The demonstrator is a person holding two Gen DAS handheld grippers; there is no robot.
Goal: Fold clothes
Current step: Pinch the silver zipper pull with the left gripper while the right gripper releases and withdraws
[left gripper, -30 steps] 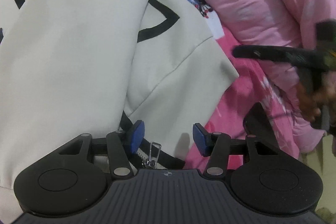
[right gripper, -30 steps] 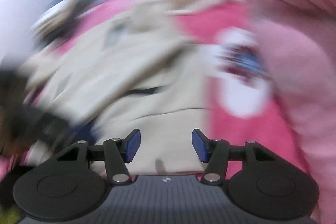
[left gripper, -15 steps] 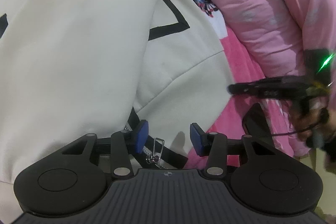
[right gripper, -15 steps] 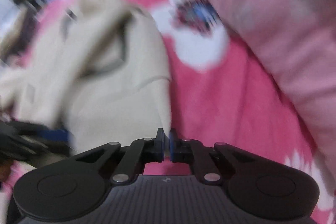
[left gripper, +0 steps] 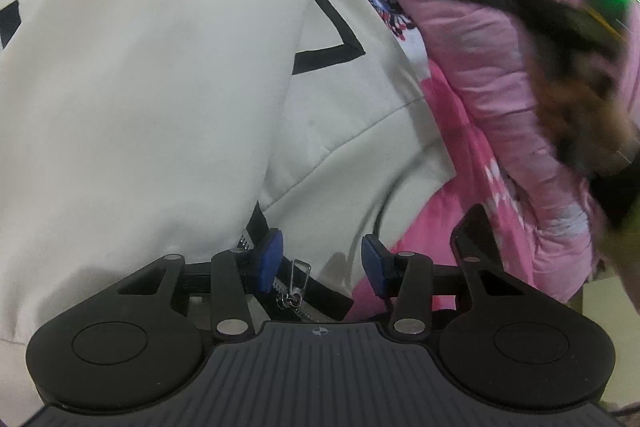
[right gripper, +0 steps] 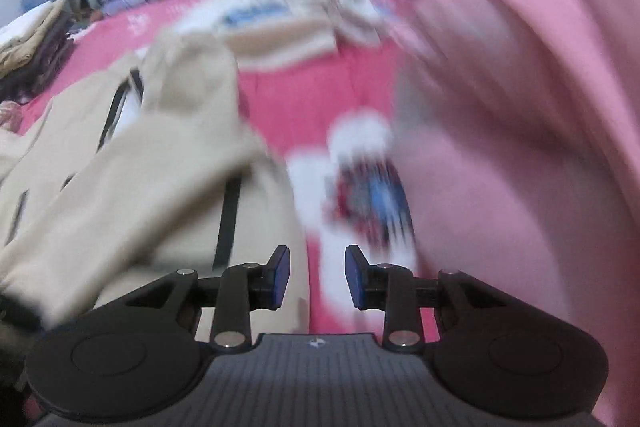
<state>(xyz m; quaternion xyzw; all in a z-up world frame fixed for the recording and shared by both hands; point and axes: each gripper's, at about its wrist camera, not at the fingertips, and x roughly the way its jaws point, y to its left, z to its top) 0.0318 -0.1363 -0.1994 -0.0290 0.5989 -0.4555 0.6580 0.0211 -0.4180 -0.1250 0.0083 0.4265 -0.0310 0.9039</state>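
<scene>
Right gripper (right gripper: 312,277) now swung off jacket edge toward pink quilt (right gripper: 520,147); jaws, together half a second back, have just been opening, nothing between. Left gripper (left gripper: 322,263) parted over zipper pull (left gripper: 298,277), pads not pressing. Cream jacket (left gripper: 160,87) lies on pink bedsheet (right gripper: 312,95), long axis running up-left from left gripper; left hand nearer hem, judged next grab.

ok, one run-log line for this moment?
task: fold clothes | left gripper: open, over jacket hem at zipper pull | right gripper: jaws just reopened, nothing between, at jacket edge | fold: unfinished
</scene>
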